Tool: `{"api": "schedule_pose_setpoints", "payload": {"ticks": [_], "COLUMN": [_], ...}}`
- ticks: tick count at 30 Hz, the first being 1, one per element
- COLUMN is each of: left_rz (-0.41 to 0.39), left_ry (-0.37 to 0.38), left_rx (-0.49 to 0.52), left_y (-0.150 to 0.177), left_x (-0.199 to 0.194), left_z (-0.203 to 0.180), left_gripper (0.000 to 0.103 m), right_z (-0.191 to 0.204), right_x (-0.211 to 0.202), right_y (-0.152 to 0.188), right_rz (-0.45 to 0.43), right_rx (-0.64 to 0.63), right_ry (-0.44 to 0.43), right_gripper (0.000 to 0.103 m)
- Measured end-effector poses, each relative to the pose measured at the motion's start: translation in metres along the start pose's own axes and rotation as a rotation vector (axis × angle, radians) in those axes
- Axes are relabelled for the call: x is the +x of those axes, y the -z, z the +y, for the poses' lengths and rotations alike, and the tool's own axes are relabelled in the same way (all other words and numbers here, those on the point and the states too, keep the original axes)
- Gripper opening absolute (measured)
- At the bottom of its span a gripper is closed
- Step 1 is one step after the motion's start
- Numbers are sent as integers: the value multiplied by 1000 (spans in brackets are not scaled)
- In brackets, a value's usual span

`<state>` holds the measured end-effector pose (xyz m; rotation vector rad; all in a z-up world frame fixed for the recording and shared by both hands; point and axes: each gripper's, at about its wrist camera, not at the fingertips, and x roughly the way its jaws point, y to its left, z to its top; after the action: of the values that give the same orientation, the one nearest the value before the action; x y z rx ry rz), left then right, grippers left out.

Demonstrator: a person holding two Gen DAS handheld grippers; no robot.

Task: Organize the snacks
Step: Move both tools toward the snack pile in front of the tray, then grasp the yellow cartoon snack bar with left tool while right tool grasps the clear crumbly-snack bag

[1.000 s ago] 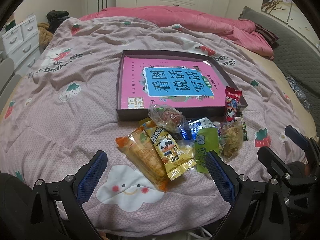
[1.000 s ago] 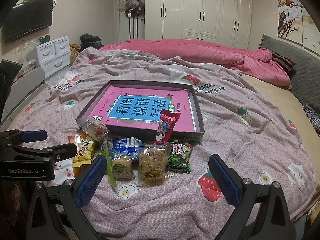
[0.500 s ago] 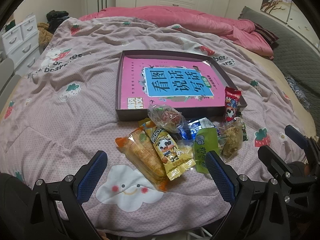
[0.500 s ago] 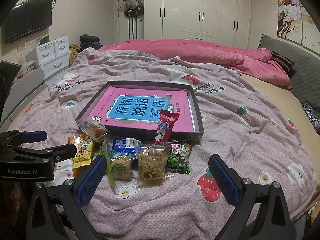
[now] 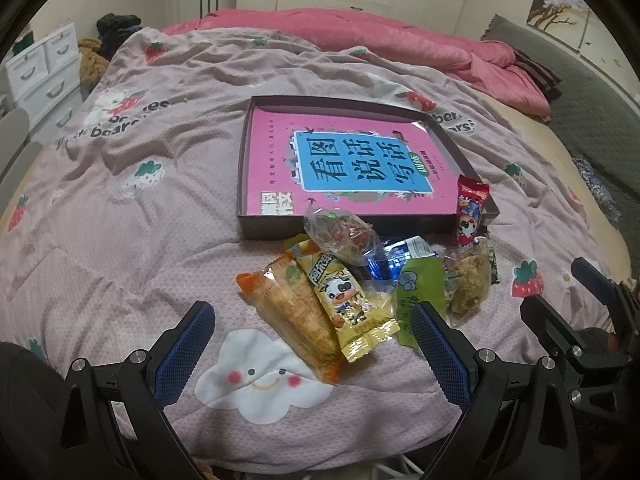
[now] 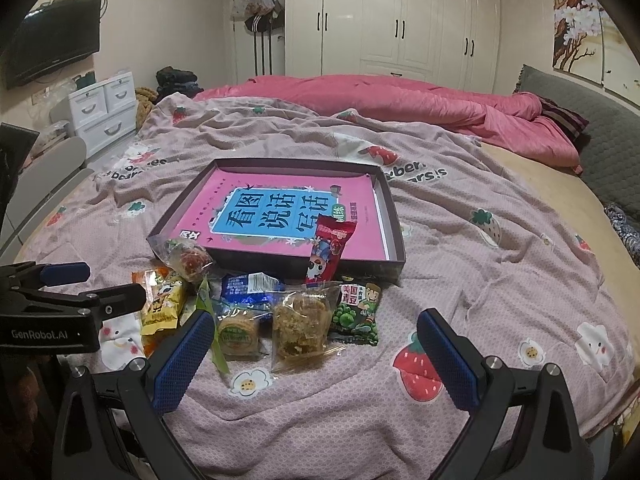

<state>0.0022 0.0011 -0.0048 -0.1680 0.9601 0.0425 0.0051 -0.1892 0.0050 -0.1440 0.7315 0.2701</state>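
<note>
Snacks piled before box, left gripper and right gripper level, low, jaws wide, empty

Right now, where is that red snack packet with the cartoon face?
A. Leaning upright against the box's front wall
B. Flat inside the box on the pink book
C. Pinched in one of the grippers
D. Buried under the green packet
A: the red packet stands propped against the front wall of the box, outside it, with both grippers open and empty.

1 box, 1 book, roughly 9 snack packets, 2 grippers.
</note>
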Motion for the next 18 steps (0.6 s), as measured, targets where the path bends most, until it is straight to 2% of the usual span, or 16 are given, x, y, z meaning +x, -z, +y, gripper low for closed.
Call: {"api": "schedule_pose_setpoints", "payload": {"ticks": [10,18], "left_rz": [34,97], "left_ry": [13,65], "left_rx": [-46,-57], "left_y": [-3,-6], "left_x": [9,27], "left_z": [13,14], "left_gripper": [98,98], "right_z": [-1,-7], "right_x": [6,18], "right_y": [1,2], "right_rz": [22,59], "right_rx": [6,30], "right_ry": [-4,8], "right_gripper": [102,102]}}
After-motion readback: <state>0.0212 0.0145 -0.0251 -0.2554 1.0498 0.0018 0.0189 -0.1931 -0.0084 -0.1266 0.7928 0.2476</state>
